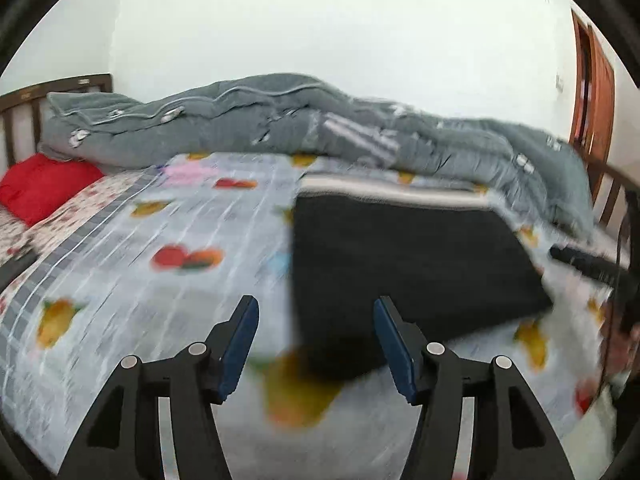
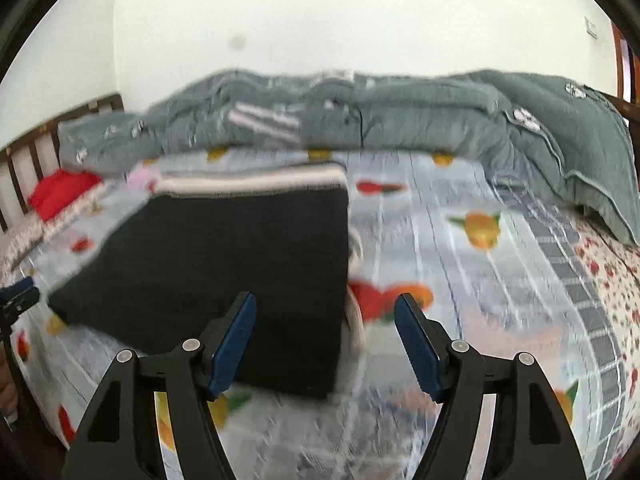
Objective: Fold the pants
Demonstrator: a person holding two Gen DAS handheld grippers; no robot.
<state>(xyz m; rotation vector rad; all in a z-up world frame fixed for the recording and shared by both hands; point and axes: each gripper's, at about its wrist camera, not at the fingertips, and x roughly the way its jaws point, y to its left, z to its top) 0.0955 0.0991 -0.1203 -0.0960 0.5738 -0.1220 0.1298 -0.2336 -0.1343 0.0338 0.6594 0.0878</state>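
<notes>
The dark pants lie folded into a rough rectangle on the fruit-print bedsheet, with a pale striped waistband at the far edge. My left gripper is open and empty, above the pants' near left corner. In the right wrist view the pants lie left of centre. My right gripper is open and empty, over the pants' near right edge. The other gripper's tip shows at the far left. Both views are motion-blurred.
A rumpled grey quilt lies along the bed's far side by the white wall. A red pillow sits at the left by the wooden headboard. A wooden door is at the right.
</notes>
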